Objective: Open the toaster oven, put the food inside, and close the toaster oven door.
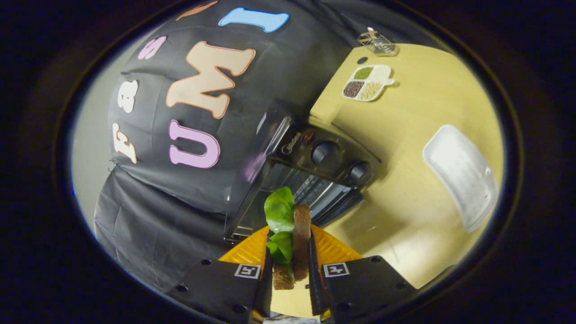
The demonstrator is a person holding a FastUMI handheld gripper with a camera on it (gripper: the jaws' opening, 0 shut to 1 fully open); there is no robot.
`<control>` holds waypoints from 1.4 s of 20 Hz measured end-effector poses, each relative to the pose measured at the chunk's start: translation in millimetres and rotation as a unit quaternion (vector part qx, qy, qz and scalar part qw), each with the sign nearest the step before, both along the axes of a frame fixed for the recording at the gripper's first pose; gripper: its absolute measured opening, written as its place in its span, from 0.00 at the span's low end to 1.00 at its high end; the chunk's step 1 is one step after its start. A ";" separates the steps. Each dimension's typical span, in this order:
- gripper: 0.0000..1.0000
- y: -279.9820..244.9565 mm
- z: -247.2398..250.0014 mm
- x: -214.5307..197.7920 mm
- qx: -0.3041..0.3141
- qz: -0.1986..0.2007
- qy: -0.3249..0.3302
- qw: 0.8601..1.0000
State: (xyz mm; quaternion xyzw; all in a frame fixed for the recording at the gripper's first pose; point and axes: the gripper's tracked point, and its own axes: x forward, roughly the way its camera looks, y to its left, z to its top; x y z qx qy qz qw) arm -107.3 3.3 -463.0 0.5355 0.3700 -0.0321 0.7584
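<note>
Black cloth hangs behind a yellow desk (405, 148), and on that desk, against the cloth, stands the toaster oven (310, 180), which serves as the landmark for everything else. Its door (335, 200) appears to be dropped open, with the wire rack showing in the mouth below the two knobs, so the opening step looks done. Beyond the toaster oven, toward the far end of the desk, lie a divided dish of grains (366, 83) and a small clear container (378, 43); off to its knob side, well apart, sits a white tray (461, 175).

The gripper (292, 252) is closed narrowly on the food (290, 238), a sandwich of brown bread with green lettuce sticking out, both fingers pressing its flat faces. Holding it on edge like this probably keeps the layers together and gives a slim profile to slide in over the rack.

The sandwich sits between the fingers, its lettuce tip reaching just short of the toaster oven's open mouth, which lies directly ahead. Placing it inside seems the step in hand; closing the door remains.
</note>
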 end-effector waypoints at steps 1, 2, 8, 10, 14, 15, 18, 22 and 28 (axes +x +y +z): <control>0.36 9.6 -5.2 5.4 0.011 -0.007 0.003 1.000; 0.36 18.4 -9.9 10.9 0.023 -0.014 0.003 1.000; 0.36 50.5 -36.9 40.0 0.078 -0.072 0.004 0.994; 0.36 55.6 -46.0 52.0 0.090 -0.090 0.003 0.992; 0.36 55.5 -60.4 78.5 0.115 -0.147 0.002 0.983; 0.36 54.1 -63.3 85.8 0.117 -0.160 -0.001 0.980; 0.36 51.6 -67.2 101.7 0.114 -0.195 -0.011 0.974; 0.36 43.9 -63.6 115.8 0.058 -0.215 -0.044 0.974; 0.49 22.6 -69.3 106.2 -0.058 -0.219 -0.039 0.973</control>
